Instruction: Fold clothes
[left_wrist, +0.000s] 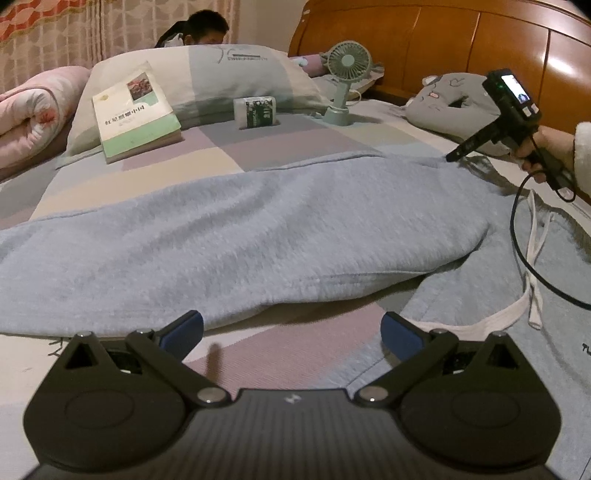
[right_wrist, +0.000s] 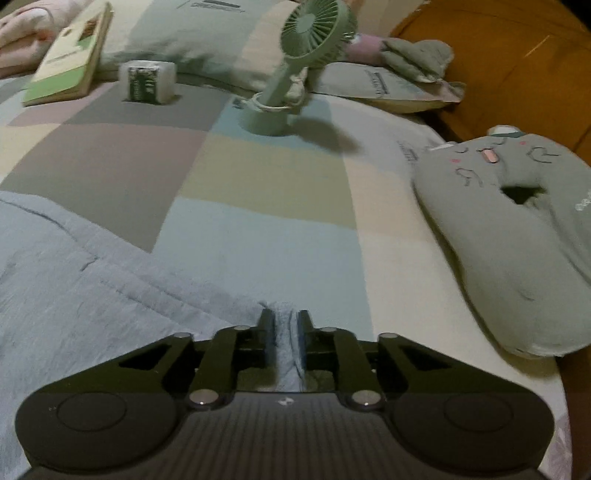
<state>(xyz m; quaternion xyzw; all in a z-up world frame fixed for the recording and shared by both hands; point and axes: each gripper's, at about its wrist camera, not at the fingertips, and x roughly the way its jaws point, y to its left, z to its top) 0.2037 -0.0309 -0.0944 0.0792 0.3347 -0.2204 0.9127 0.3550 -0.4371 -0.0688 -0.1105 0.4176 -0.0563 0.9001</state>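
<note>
A light blue fleece garment (left_wrist: 258, 236) lies spread across the bed, one part folded over, with a white drawstring (left_wrist: 533, 236) at the right. My left gripper (left_wrist: 291, 325) hangs open just above the patchwork sheet at the garment's near edge, nothing between its blue pads. My right gripper (right_wrist: 284, 321) is shut on a pinched ridge of the blue garment (right_wrist: 74, 277) at its far corner. From the left wrist view the right gripper (left_wrist: 452, 157) shows as a black tool held by a hand, tip down on the cloth.
At the head of the bed stand a book (left_wrist: 136, 110), a tissue pack (left_wrist: 255, 112) and a small green fan (left_wrist: 345, 81) before a pillow (left_wrist: 229, 70). A grey cat cushion (right_wrist: 517, 229) lies right, a pink quilt (left_wrist: 29, 110) left. A person (left_wrist: 207, 29) sits behind.
</note>
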